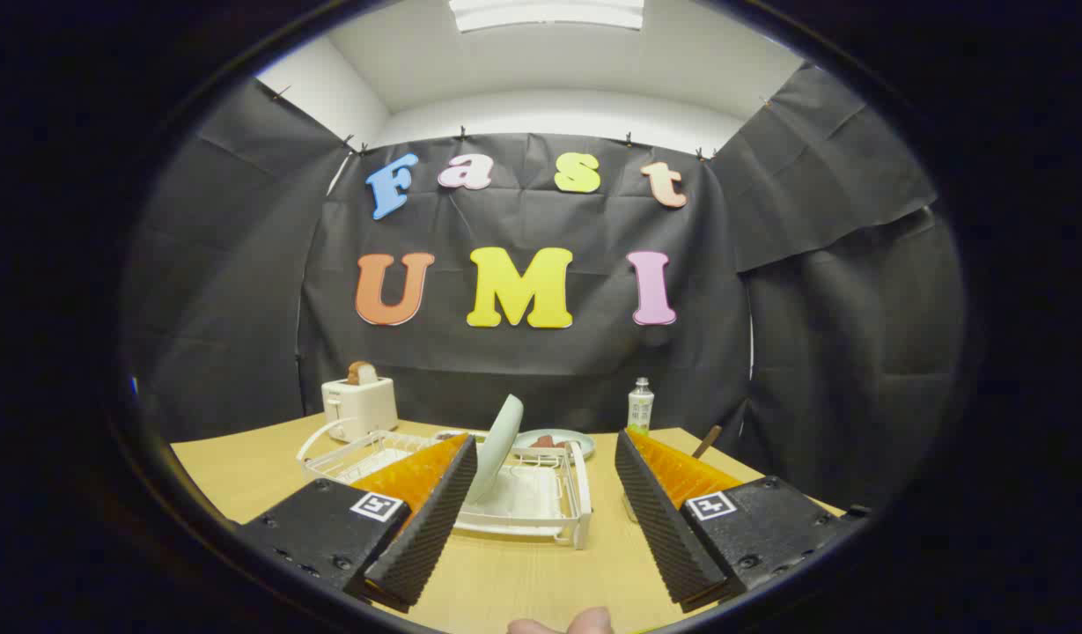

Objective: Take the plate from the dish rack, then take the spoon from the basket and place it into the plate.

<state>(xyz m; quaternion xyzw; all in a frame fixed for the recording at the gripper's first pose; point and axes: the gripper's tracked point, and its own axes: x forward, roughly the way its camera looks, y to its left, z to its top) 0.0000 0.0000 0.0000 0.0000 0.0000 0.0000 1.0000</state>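
Observation:
A pale plate (pixel 498 445) stands on edge, leaning, in a white dish rack (pixel 541 497) on the wooden table (pixel 241 475). My gripper (pixel 545 458) is open, its fingers spread wide with nothing between them. The plate sits just ahead of the left finger (pixel 435 519), and the rack lies between and beyond the two fingers. Behind the right finger (pixel 655 511), a brown handle (pixel 706 440) pokes up; what it belongs to is hidden.
A white toaster (pixel 360 405) with a slice of bread stands at the back left. A second plate (pixel 554 440) with food lies behind the rack, and a small bottle (pixel 640 407) stands beside it. Fingertips of a person's hand (pixel 563 623) show below the gripper.

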